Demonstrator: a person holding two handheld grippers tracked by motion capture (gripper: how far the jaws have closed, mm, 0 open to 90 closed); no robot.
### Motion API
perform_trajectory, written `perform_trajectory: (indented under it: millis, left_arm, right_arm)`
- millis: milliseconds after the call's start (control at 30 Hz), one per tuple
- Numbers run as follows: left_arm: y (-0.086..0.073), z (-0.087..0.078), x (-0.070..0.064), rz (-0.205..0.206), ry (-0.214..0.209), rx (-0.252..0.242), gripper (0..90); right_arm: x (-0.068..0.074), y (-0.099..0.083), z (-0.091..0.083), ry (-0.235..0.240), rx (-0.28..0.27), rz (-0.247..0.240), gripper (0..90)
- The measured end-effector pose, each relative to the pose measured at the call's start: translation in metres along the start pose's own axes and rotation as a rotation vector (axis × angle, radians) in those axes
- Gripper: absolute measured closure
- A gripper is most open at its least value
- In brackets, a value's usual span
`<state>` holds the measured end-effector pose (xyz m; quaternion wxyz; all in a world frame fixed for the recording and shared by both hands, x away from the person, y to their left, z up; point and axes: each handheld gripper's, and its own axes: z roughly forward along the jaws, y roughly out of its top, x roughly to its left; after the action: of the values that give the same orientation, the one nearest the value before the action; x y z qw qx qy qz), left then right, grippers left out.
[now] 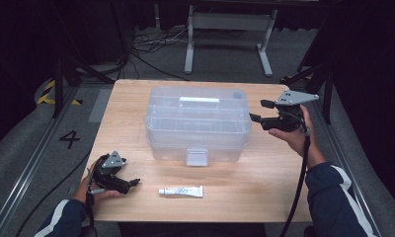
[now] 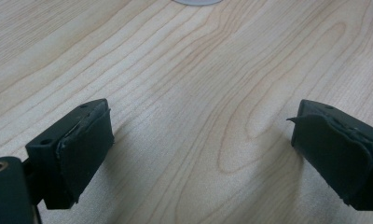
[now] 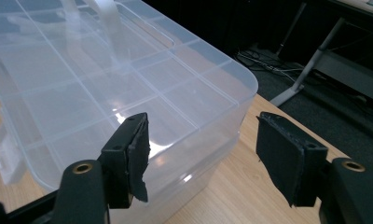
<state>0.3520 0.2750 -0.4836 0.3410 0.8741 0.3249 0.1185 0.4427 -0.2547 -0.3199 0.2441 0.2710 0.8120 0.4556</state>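
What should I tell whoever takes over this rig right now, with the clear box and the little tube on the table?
Left gripper: jaws open, nothing between them, low over the wooden table near its front left, pointing toward the tube.
Right gripper: jaws open, empty, held up beside the right end of the box, apart from it.
Clear plastic organizer box: mid-table, lid down, front latch toward the person.
White tube: lying flat in front of the box, just right of the left gripper, untouched.
Done: nothing gripped yet.
Left: likely pick up the tube and open the box.
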Motion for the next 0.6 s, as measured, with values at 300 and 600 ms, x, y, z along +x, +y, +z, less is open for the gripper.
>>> perform_trajectory:
  millis: [300, 600]
  left_arm:
    - [0.000, 0.000, 0.000, 0.000, 0.000, 0.000, 5.7]
    - [0.000, 0.000, 0.000, 0.000, 0.000, 0.000, 5.7]
  right_arm:
    - [0.007, 0.016, 0.003, 0.024, -0.012, -0.028, 36.0]
    - [0.021, 0.034, 0.022, 0.079, 0.017, -0.082, 40.8]
